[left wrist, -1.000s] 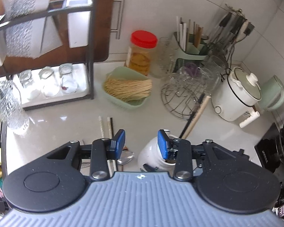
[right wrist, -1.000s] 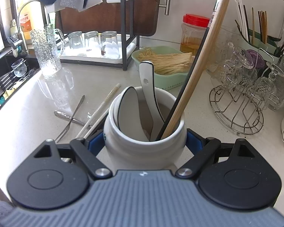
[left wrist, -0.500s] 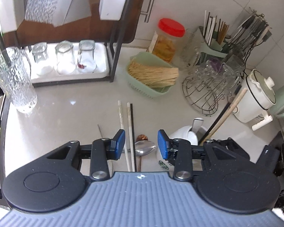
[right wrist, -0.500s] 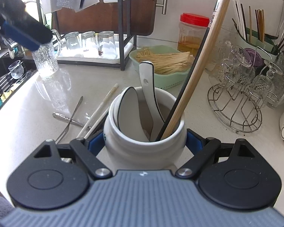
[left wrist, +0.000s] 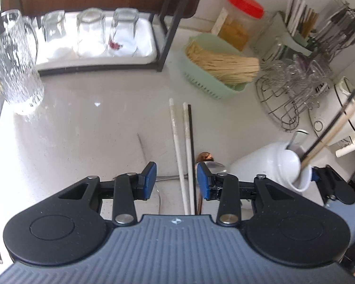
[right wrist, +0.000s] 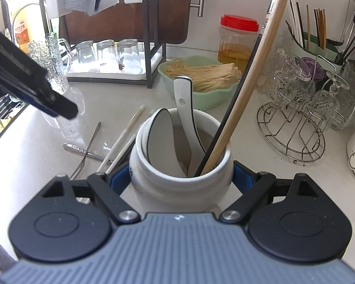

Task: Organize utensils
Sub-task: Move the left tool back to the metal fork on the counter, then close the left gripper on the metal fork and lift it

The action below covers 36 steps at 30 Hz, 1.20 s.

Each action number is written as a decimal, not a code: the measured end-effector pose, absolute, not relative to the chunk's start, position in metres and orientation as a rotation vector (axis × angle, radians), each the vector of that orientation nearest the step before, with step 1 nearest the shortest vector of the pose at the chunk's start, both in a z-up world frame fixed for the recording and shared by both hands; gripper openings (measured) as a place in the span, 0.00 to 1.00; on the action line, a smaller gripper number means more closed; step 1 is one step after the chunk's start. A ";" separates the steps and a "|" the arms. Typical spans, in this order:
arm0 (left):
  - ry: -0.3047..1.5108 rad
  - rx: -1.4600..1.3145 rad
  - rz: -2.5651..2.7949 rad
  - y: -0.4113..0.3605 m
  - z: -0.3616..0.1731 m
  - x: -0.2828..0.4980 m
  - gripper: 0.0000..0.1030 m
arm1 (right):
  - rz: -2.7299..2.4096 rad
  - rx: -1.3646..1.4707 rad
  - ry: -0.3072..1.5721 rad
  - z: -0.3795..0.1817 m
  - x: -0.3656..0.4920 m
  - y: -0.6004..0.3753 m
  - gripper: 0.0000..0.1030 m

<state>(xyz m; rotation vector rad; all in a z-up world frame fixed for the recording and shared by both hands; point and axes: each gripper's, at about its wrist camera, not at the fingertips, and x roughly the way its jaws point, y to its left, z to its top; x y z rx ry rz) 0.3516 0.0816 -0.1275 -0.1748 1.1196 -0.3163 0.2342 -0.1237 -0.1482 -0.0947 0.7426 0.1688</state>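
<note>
From the left wrist, the left hand-held gripper (left wrist: 176,181) hangs over the loose utensils on the bench (left wrist: 82,127), its blue pads spread with nothing pinched. Two white chopsticks (left wrist: 181,151) and a dark chopstick (left wrist: 191,151) lie side by side, running straight up between the pads, which suggests the spread is set to straddle them for a pick-up. A metal spoon (left wrist: 213,165) lies just beside the right pad, close enough to be caught by mistake. The white jar (left wrist: 260,163) stands to the right, tilted in this view.

From the right wrist, the right hand-held gripper (right wrist: 181,179) is pinching the white jar (right wrist: 179,179) on both sides, apparently steadying it so utensils can be dropped in. It already holds ceramic spoons (right wrist: 168,139) and a tall wooden chopstick (right wrist: 246,87) beside a dark one, all leaning on the rim. A small fork (right wrist: 87,151) rests on the bench, left of the jar, uncollected.
</note>
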 end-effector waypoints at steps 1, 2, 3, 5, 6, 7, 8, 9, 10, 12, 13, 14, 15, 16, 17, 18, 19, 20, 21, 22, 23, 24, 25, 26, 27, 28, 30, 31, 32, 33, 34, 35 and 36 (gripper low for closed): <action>1.122 -0.178 -0.317 0.083 -0.132 0.354 0.42 | 0.168 -0.095 0.747 -0.148 0.235 -0.124 0.88; 1.127 -0.176 -0.315 0.083 -0.137 0.356 0.42 | 0.166 -0.095 0.752 -0.148 0.236 -0.123 0.88; 1.134 -0.174 -0.312 0.084 -0.141 0.359 0.42 | 0.165 -0.095 0.756 -0.147 0.236 -0.123 0.88; 1.148 -0.177 -0.310 0.086 -0.152 0.367 0.42 | 0.159 -0.094 0.761 -0.147 0.237 -0.122 0.88; 1.155 -0.178 -0.310 0.087 -0.157 0.370 0.42 | 0.155 -0.094 0.762 -0.147 0.237 -0.122 0.88; 1.162 -0.173 -0.305 0.088 -0.163 0.373 0.42 | 0.150 -0.093 0.762 -0.147 0.238 -0.121 0.88; 1.169 -0.163 -0.301 0.089 -0.168 0.376 0.42 | 0.143 -0.091 0.764 -0.148 0.238 -0.120 0.88; 1.178 -0.153 -0.297 0.089 -0.173 0.380 0.42 | 0.136 -0.089 0.767 -0.147 0.238 -0.120 0.88; 1.185 -0.151 -0.296 0.088 -0.178 0.383 0.42 | 0.130 -0.088 0.771 -0.147 0.238 -0.119 0.88; 1.196 -0.149 -0.289 0.089 -0.186 0.389 0.41 | 0.123 -0.086 0.778 -0.147 0.239 -0.119 0.88; 1.199 -0.150 -0.283 0.089 -0.190 0.391 0.40 | 0.122 -0.086 0.782 -0.147 0.239 -0.119 0.88; 1.202 -0.153 -0.277 0.090 -0.193 0.394 0.40 | 0.122 -0.086 0.786 -0.146 0.239 -0.119 0.88; 1.202 -0.159 -0.274 0.090 -0.195 0.397 0.40 | 0.122 -0.086 0.791 -0.146 0.240 -0.119 0.88; 1.200 -0.164 -0.271 0.091 -0.196 0.399 0.40 | 0.121 -0.085 0.794 -0.146 0.241 -0.119 0.88; 1.201 -0.163 -0.271 0.091 -0.198 0.402 0.38 | 0.119 -0.085 0.797 -0.146 0.241 -0.119 0.88; 1.206 -0.161 -0.266 0.090 -0.199 0.404 0.35 | 0.117 -0.085 0.799 -0.146 0.241 -0.118 0.88; 1.207 -0.165 -0.259 0.091 -0.200 0.403 0.34 | 0.116 -0.085 0.801 -0.146 0.242 -0.118 0.88; 1.208 -0.173 -0.256 0.091 -0.201 0.404 0.32 | 0.112 -0.083 0.802 -0.146 0.242 -0.118 0.88; 1.214 -0.177 -0.258 0.088 -0.202 0.405 0.30 | 0.109 -0.080 0.803 -0.146 0.242 -0.118 0.88; 1.211 -0.177 -0.260 0.088 -0.203 0.405 0.29 | 0.106 -0.079 0.803 -0.146 0.242 -0.117 0.88; 1.209 -0.170 -0.258 0.087 -0.202 0.405 0.26 | 0.104 -0.080 0.802 -0.146 0.242 -0.117 0.88; 1.207 -0.158 -0.261 0.086 -0.202 0.404 0.24 | 0.103 -0.081 0.802 -0.146 0.242 -0.116 0.88; 1.207 -0.145 -0.264 0.085 -0.201 0.404 0.23 | 0.102 -0.082 0.801 -0.146 0.242 -0.116 0.88; 1.206 -0.132 -0.258 0.084 -0.201 0.403 0.19 | 0.101 -0.083 0.801 -0.147 0.242 -0.116 0.88; 1.203 -0.121 -0.252 0.082 -0.201 0.403 0.17 | 0.101 -0.085 0.801 -0.147 0.242 -0.116 0.88; 1.201 -0.114 -0.250 0.082 -0.201 0.403 0.17 | 0.099 -0.085 0.801 -0.147 0.242 -0.115 0.88; 1.199 -0.115 -0.247 0.082 -0.202 0.407 0.16 | 0.094 -0.081 0.805 -0.147 0.242 -0.115 0.88; 1.199 -0.111 -0.246 0.081 -0.202 0.409 0.16 | 0.090 -0.077 0.808 -0.147 0.243 -0.116 0.88; 1.201 -0.108 -0.246 0.081 -0.202 0.410 0.16 | 0.088 -0.078 0.809 -0.147 0.243 -0.115 0.88; 1.203 -0.107 -0.247 0.080 -0.202 0.412 0.16 | 0.087 -0.081 0.810 -0.147 0.243 -0.115 0.88; 1.205 -0.108 -0.248 0.080 -0.203 0.413 0.15 | 0.086 -0.080 0.812 -0.147 0.243 -0.115 0.88; 1.207 -0.106 -0.249 0.079 -0.202 0.414 0.14 | 0.085 -0.080 0.813 -0.147 0.244 -0.115 0.88; 1.207 -0.095 -0.249 0.078 -0.202 0.415 0.11 | 0.084 -0.081 0.814 -0.147 0.244 -0.114 0.88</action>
